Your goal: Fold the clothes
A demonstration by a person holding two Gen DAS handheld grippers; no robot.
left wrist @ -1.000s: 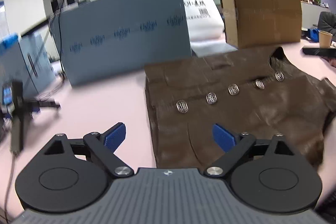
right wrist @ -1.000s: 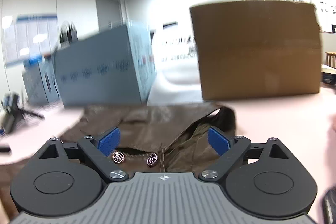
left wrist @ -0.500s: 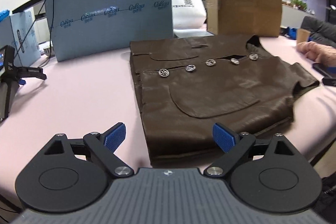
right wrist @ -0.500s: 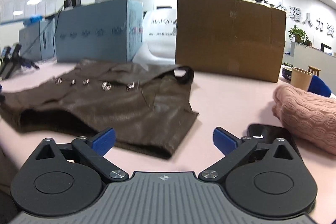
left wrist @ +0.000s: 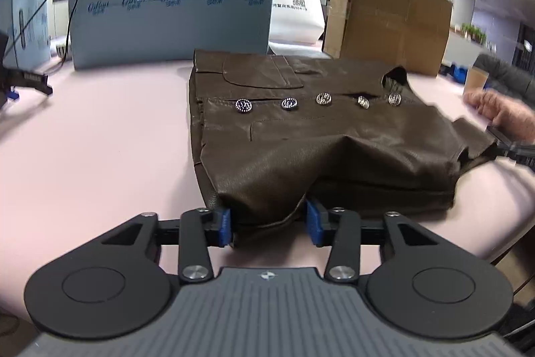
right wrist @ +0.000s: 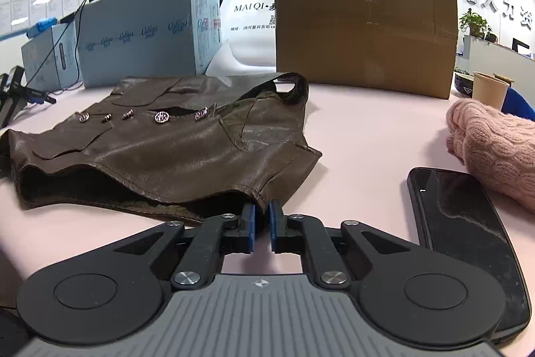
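Two claws have just closed on the brown vest (left wrist: 334,136) lying on the pink table (left wrist: 100,156): left claw (left wrist: 269,225) pinches its bunched hem, right claw (right wrist: 261,225) its corner.

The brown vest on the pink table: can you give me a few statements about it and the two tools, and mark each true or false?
1. The brown vest has a row of five metal buttons. True.
2. The left tool hangs clear of the vest. False: its blue pads have just been closing and pinch the near edge.
3. The right tool is nearly shut at the vest's near corner. True.
4. The cardboard box sits on top of the vest. False: it stands behind it on the table.
5. A dark phone lies right of the right tool. True.
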